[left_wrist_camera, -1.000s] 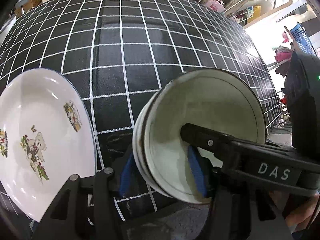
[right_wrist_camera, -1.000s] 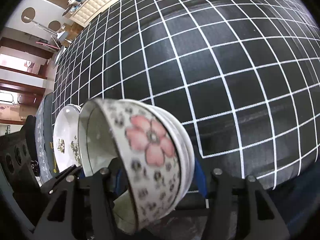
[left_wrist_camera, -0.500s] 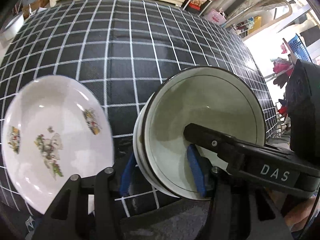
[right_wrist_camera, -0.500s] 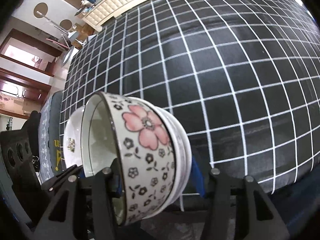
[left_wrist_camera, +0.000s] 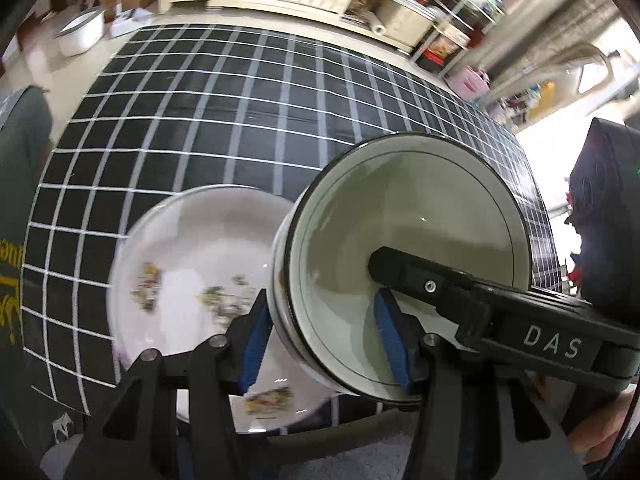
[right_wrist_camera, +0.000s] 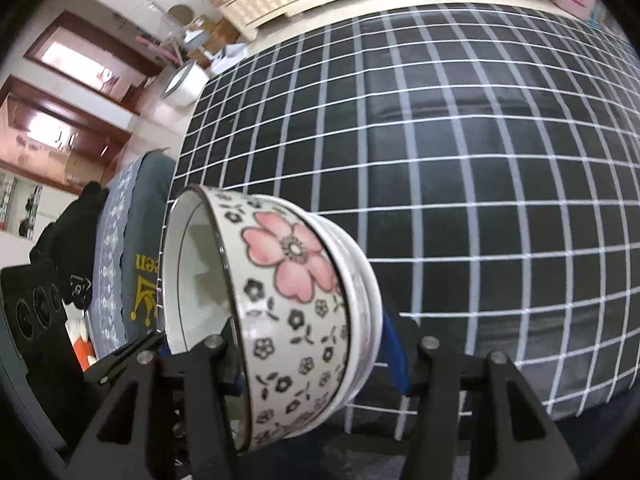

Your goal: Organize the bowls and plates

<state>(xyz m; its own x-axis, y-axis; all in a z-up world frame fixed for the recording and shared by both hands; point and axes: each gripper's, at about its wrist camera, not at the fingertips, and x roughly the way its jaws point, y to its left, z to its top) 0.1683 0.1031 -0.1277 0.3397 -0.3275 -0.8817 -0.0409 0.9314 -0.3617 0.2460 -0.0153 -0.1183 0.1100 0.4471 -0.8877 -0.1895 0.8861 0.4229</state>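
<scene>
In the left wrist view the left gripper [left_wrist_camera: 324,344] has its jaws closed across the wall of a stack of bowls [left_wrist_camera: 404,256] — one blue pad outside, the other inside the topmost bowl — and the stack is tipped on its side, its pale mouth facing right and toward the camera, clear of the desk [left_wrist_camera: 240,120] with its black, white-gridded cloth. A white plate [left_wrist_camera: 192,280] with small printed figures lies behind and to the left of the stack, near the desk's near edge; blur hides whether it rests flat. The other gripper's black arm, marked DAS, reaches into the bowl's mouth from the right. In the right wrist view the right gripper [right_wrist_camera: 312,360] is likewise clamped on the stack, whose outer flowered bowl [right_wrist_camera: 292,300] shows a pink blossom, held above the desk's near-left part. The step in hand looks like a two-handed carry of nested bowls; next, I judge, they must be righted and lowered gently onto the plate or beside it — then both jaws released.
</scene>
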